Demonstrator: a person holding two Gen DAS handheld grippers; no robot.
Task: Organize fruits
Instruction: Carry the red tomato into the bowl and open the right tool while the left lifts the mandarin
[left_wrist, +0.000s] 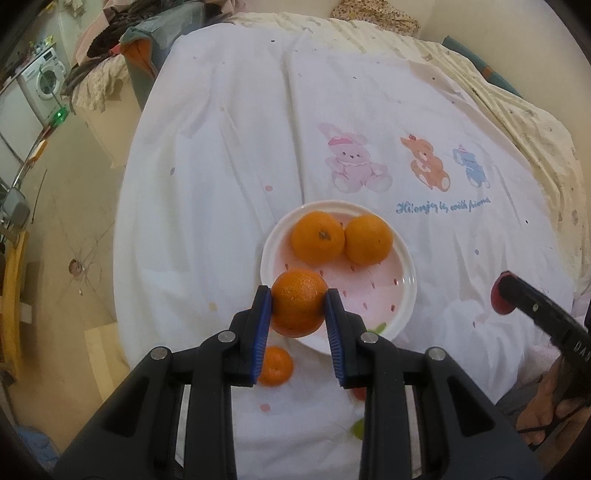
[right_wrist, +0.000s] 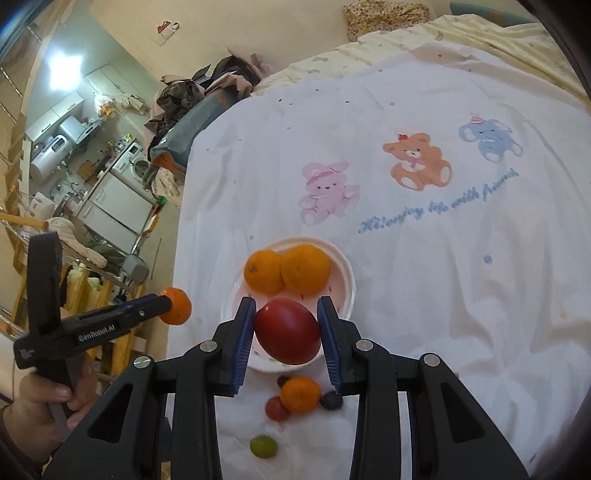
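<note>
My left gripper (left_wrist: 298, 309) is shut on an orange mandarin (left_wrist: 298, 308), held above the near rim of a white and pink plate (left_wrist: 373, 295). Two more mandarins (left_wrist: 317, 236) lie side by side at the plate's far end. In the right wrist view my right gripper (right_wrist: 286, 328) is shut on a red tomato-like fruit (right_wrist: 288, 330) over the plate (right_wrist: 343, 277). The left gripper (right_wrist: 177, 304) shows there at the left with its mandarin (right_wrist: 176, 305). On the cloth below lie another mandarin (right_wrist: 300, 394), a small red fruit (right_wrist: 276, 408), a dark fruit (right_wrist: 330, 400) and a green one (right_wrist: 263, 446).
A white cloth with printed animals (left_wrist: 402, 162) covers the bed or table. Its left edge drops to a tiled floor (left_wrist: 66, 236). A pile of clothes (right_wrist: 199, 92) sits at the far left corner. A hand (right_wrist: 37, 417) holds the left gripper's handle.
</note>
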